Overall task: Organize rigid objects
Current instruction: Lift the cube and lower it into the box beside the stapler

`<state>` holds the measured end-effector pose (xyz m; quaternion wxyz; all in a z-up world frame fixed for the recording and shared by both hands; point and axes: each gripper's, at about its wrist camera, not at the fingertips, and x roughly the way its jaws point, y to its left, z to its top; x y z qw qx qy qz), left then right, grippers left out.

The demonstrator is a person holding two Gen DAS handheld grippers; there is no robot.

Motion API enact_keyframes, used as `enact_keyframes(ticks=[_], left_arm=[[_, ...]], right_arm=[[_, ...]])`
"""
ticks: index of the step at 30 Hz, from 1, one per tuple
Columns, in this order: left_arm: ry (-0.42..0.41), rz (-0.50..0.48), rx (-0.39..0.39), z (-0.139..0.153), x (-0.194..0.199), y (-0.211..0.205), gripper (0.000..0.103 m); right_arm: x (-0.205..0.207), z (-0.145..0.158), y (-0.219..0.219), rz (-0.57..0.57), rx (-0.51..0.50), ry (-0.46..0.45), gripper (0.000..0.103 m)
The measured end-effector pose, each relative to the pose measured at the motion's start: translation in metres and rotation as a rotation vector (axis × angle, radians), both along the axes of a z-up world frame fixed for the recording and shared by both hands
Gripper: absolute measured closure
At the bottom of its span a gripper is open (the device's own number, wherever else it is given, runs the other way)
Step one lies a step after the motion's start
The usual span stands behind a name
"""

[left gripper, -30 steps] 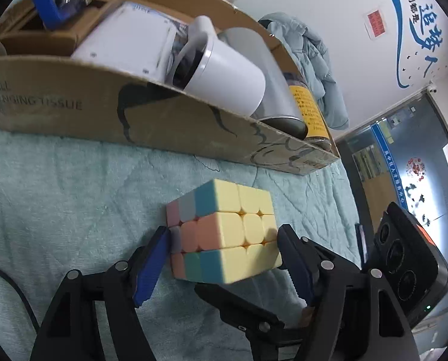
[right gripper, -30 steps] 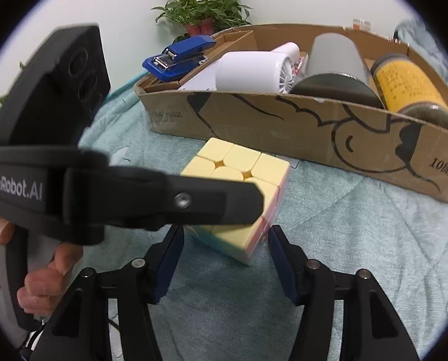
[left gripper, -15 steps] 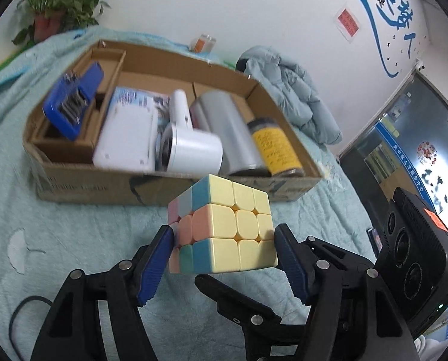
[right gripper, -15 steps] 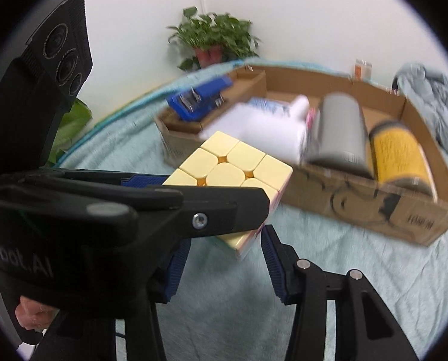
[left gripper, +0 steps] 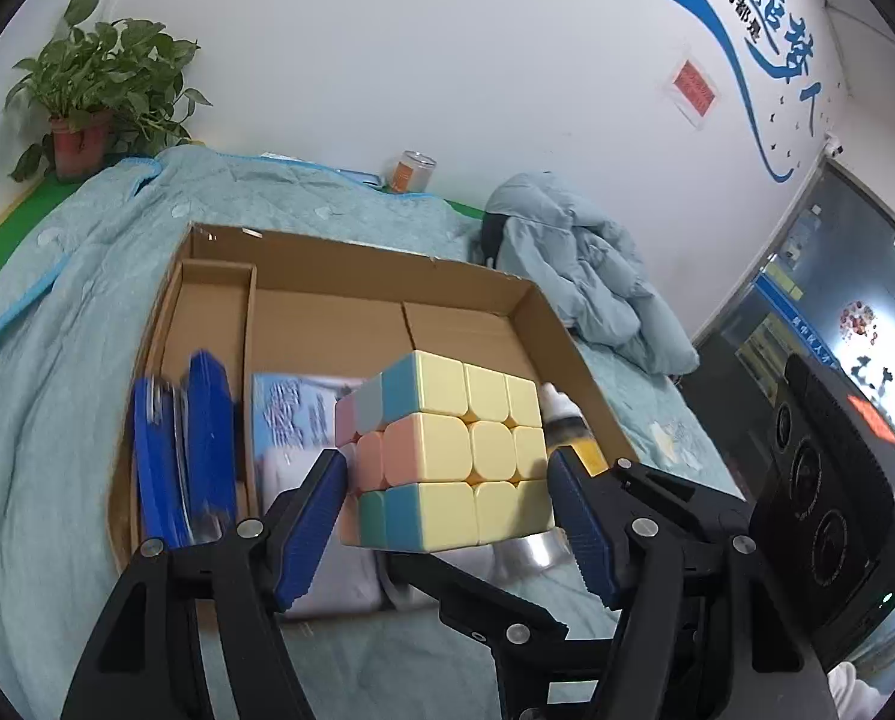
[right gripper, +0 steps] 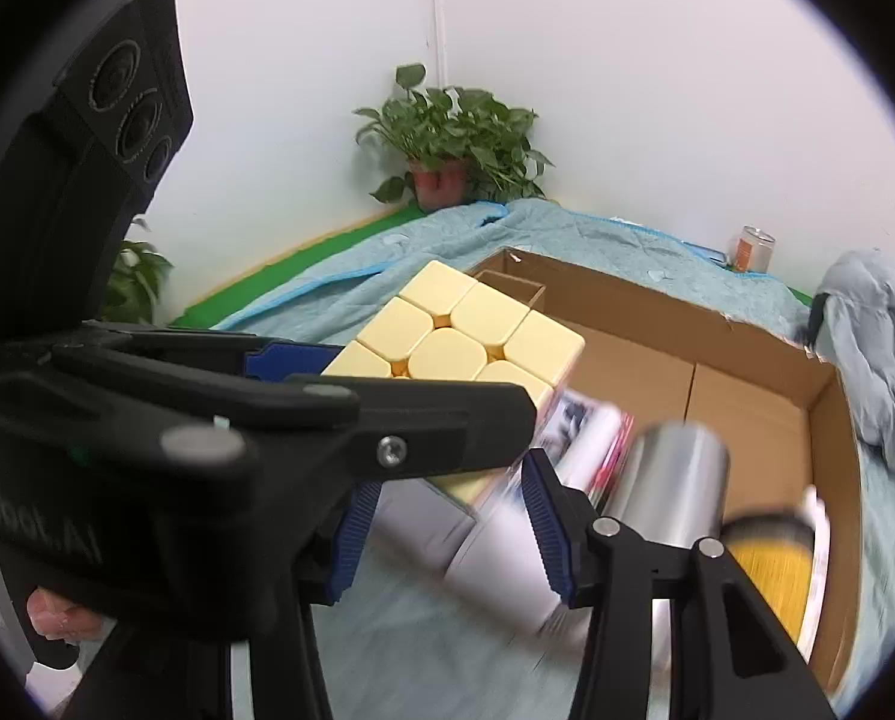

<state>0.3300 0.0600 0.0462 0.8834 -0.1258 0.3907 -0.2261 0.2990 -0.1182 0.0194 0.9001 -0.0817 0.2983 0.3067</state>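
My left gripper (left gripper: 447,516) is shut on a pastel puzzle cube (left gripper: 447,450) and holds it in the air above the near part of the cardboard box (left gripper: 351,264). In the right wrist view the cube (right gripper: 453,342) shows beyond the left gripper's black arm (right gripper: 339,420). My right gripper (right gripper: 447,522) is open and empty, just below and beside the cube. The box holds a blue stapler (left gripper: 183,450), a white packet (left gripper: 303,414), a silver cylinder (right gripper: 675,474) and a yellow-labelled jar (right gripper: 771,570).
The box lies on a teal quilt (left gripper: 57,360). A pale blue jacket (left gripper: 579,276) lies at the box's far right. A potted plant (left gripper: 87,96) and a small can (left gripper: 414,171) stand by the wall. The far half of the box floor is bare cardboard.
The left gripper has lifted the cube off the quilt and carried it up over the box. The right gripper rose alongside, still open.
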Motion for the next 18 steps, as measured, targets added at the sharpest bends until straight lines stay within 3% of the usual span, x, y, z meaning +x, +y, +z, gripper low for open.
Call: enact_keyframes(ticks=[8,16,18], left_arm=[[0.135,0.01,0.03,-0.033,0.106,0.009,0.039],[0.211,0.037,0.066,-0.079,0.135,0.01,0.051],[0.188,0.036,0.102,-0.083,0.132,0.005,0.051]], right_arm=[[0.091,-0.02,0.01,0.048,-0.053,0.154,0.056],[0.126,-0.056,0.016,0.051,-0.083,0.291,0.056],[0.125,-0.053,0.017,0.039,-0.085,0.285,0.056]])
